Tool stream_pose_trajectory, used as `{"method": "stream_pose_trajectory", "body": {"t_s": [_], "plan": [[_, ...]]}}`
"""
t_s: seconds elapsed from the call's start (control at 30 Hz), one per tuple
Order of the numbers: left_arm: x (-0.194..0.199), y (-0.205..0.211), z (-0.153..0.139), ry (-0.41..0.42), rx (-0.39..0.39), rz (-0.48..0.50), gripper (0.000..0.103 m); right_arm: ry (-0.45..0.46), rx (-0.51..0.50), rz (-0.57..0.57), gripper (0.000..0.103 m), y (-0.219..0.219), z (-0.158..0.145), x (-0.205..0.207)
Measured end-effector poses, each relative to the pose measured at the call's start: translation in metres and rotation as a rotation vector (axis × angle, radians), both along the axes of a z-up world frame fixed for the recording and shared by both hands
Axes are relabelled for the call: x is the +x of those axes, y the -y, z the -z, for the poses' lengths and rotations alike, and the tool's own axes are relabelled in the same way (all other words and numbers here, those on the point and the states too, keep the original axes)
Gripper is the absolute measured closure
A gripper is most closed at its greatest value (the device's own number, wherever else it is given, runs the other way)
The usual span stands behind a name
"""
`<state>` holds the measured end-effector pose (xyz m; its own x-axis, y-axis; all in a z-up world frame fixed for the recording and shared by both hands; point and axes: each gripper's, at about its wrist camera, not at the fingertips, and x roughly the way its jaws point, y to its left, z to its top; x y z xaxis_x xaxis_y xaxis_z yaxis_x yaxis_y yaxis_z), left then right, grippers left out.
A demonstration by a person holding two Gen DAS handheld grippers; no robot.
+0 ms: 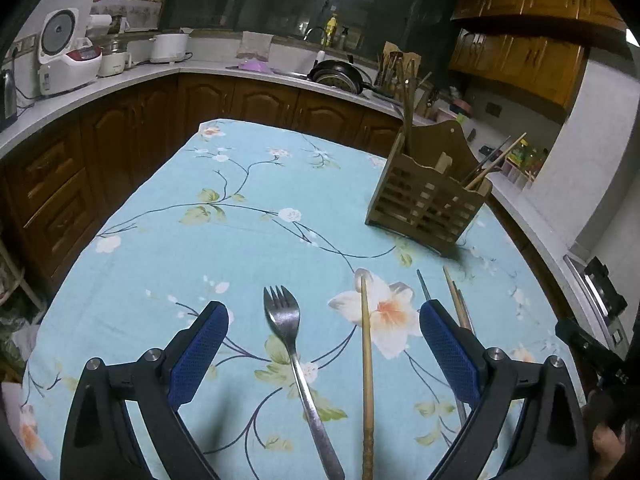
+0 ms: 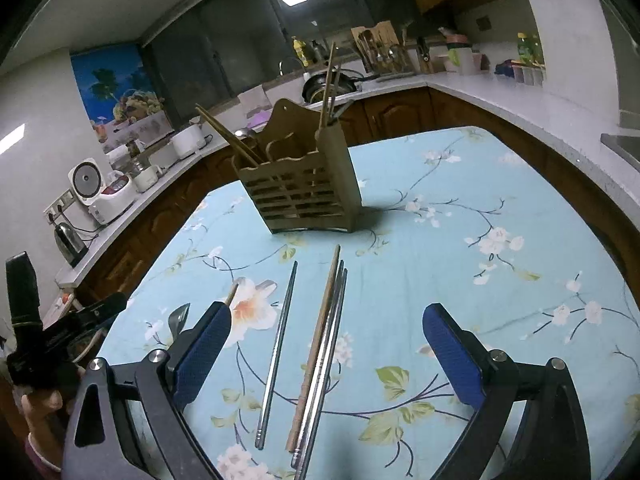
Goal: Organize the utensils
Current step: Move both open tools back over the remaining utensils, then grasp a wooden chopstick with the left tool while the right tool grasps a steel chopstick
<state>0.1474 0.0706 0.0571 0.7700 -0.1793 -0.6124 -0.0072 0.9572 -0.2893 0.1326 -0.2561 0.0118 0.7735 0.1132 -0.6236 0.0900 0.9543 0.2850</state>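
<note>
A metal fork [image 1: 296,356] and a wooden chopstick [image 1: 367,368] lie on the floral tablecloth between the fingers of my open left gripper [image 1: 324,316]. More chopsticks [image 1: 460,308] lie just right of it. In the right wrist view a lone metal chopstick [image 2: 278,348] and a bundle of one wooden and two metal chopsticks [image 2: 324,348] lie between the fingers of my open right gripper [image 2: 328,316]. The wooden slatted utensil holder [image 1: 424,200] [image 2: 298,188] stands upright farther back, with several chopsticks in its compartments. The fork's head [image 2: 179,316] peeks out beside the left finger.
The table [image 1: 168,216] with the blue cloth fills the middle. Counters with wooden cabinets wrap around it, bearing a rice cooker [image 1: 66,52], a kettle [image 2: 70,240] and a pan [image 1: 340,74]. The left gripper's body and a hand [image 2: 40,344] show at the left edge.
</note>
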Motion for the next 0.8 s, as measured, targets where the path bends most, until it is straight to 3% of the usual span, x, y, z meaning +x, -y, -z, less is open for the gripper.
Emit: {"method": "stream_pose_trajectory", "body": {"t_s": [0.2, 0.27, 0.43, 0.6, 0.8], "plan": [[0.017, 0.005, 0.006, -0.039, 0.013, 0.012, 0.006, -0.044, -0.024, 0.026, 0.006, 0.004, 0.010, 0.015], [0.024, 0.009, 0.009, -0.056, 0.015, 0.026, 0.006, -0.063, -0.034, 0.025, 0.014, 0.003, 0.014, 0.022], [0.047, 0.022, 0.015, -0.116, 0.057, 0.068, 0.007, -0.165, -0.047, 0.008, 0.063, 0.002, 0.033, 0.050], [0.071, 0.034, 0.020, -0.165, 0.101, 0.107, 0.014, -0.201, -0.037, -0.017, 0.077, -0.001, 0.046, 0.071], [0.098, 0.048, 0.034, -0.226, 0.131, 0.139, 0.025, -0.260, -0.067, -0.035, 0.082, -0.006, 0.059, 0.096]]}}
